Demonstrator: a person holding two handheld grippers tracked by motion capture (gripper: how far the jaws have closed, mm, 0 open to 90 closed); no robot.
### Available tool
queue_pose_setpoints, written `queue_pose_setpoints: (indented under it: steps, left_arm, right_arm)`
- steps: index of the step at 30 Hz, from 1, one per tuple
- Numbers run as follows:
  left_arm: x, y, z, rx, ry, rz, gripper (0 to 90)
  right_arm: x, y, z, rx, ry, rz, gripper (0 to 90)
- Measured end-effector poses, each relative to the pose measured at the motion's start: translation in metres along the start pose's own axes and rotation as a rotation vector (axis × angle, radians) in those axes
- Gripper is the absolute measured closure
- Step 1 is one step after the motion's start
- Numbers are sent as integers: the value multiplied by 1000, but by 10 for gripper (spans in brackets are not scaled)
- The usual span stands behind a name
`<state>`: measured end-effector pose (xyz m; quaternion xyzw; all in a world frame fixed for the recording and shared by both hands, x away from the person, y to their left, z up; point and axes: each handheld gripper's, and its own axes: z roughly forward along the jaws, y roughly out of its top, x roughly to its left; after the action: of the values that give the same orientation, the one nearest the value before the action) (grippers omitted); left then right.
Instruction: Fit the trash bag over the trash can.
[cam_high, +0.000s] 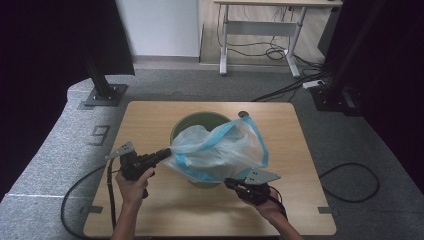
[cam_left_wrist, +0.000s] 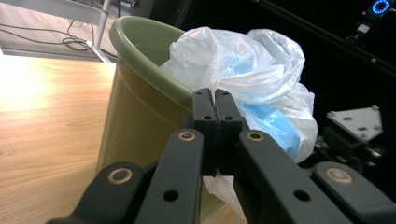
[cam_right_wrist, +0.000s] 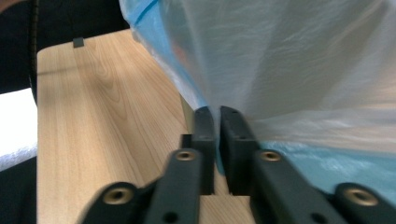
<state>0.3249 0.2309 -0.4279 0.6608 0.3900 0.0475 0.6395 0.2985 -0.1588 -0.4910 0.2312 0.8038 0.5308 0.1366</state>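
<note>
An olive-green bin (cam_high: 192, 120) (cam_left_wrist: 140, 107) stands in the middle of the wooden table (cam_high: 150, 120). A thin white and blue plastic bag (cam_high: 220, 147) (cam_left_wrist: 252, 60) (cam_right_wrist: 299, 60) billows over its mouth and hangs down its near side. My left gripper (cam_high: 167, 151) (cam_left_wrist: 215, 93) is at the bin's left rim, shut on a fold of the bag's edge. My right gripper (cam_high: 227, 182) (cam_right_wrist: 217, 112) is low at the bin's near right side, jaws pinching the bag's blue-trimmed hem, with the film stretched taut upward from it.
Black frame posts on base plates stand on the grey floor at back left (cam_high: 102, 92) and back right (cam_high: 335, 97). A white desk frame (cam_high: 260, 30) with cables is further back. A cable loop (cam_high: 350, 182) lies right of the table. A small dark disc (cam_high: 243, 114) sits behind the bin.
</note>
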Motion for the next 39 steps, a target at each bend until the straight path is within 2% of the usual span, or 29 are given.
queue_pose_setpoints:
  steps: [1, 2, 3, 4, 6, 9, 10, 11, 12, 13, 14, 16, 17, 18, 21, 24, 25, 26, 27, 28, 31, 35, 39]
  left_arm:
    - [0, 0, 0, 0, 0, 0, 894]
    - [1, 1, -1, -2, 8, -4, 894]
    - [1, 2, -2, -3, 9, -4, 894]
    - [1, 2, -2, -3, 9, -4, 894]
    - [1, 2, -3, -6, 15, -5, 894]
    - [1, 2, -5, -10, 22, -3, 894]
    - [1, 3, -6, -12, 27, -2, 894]
    - [1, 3, -6, -12, 27, -2, 894]
    - [1, 3, -6, -13, 32, -4, 894]
    - [1, 3, -6, -13, 32, -4, 893]
    - [1, 4, -5, -10, 38, -2, 893]
    - [2, 5, -5, -11, 40, -3, 894]
    - [2, 5, -5, -11, 40, -3, 894]
    - [2, 5, -5, -11, 42, -5, 894]
    - [3, 5, -4, -13, 43, -10, 894]
    - [3, 5, -3, -13, 44, -11, 894]
    - [3, 5, -3, -12, 45, -11, 894]
    - [2, 6, -4, -9, 51, -4, 894]
    - [2, 6, -4, -9, 51, -4, 894]
    - [1, 7, -5, -9, 52, 1, 894]
    - [0, 8, -6, -11, 52, 4, 894]
    - [1, 10, -6, -11, 54, 9, 894]
    - [0, 11, -3, -8, 52, 10, 894]
  right_arm:
    - [0, 0, 0, 0, 0, 0, 815]
    - [3, 3, -11, -31, -1, -14, 793]
    - [4, 4, -19, -47, 2, -11, 780]
    - [4, 4, -19, -47, 2, -11, 780]
    - [5, 8, -35, -84, -5, -6, 738]
    - [4, 15, -57, -115, -41, -15, 708]
    - [0, 22, -69, -140, -73, -13, 689]
    - [0, 22, -69, -140, -73, -13, 689]
    - [-7, 32, -81, -156, -115, -17, 676]
    - [-7, 32, -81, -156, -115, -17, 676]
    - [-17, 43, -89, -175, -148, -18, 653]
    - [-27, 54, -93, -188, -173, -13, 634]
    - [-27, 54, -93, -188, -173, -13, 634]
    - [-37, 64, -93, -200, -191, -4, 614]
    - [-50, 77, -89, -198, -223, 9, 588]
    - [-63, 86, -81, -183, -260, 22, 562]
    - [-63, 86, -81, -183, -260, 22, 562]
    - [-73, 90, -75, -172, -271, 38, 552]
    - [-73, 90, -75, -172, -271, 38, 552]
    - [-84, 94, -71, -176, -286, 47, 548]
    - [-96, 99, -69, -215, -273, 74, 546]
    - [-102, 104, -64, -208, -273, 65, 543]
    - [-107, 105, -51, -175, -272, 56, 540]
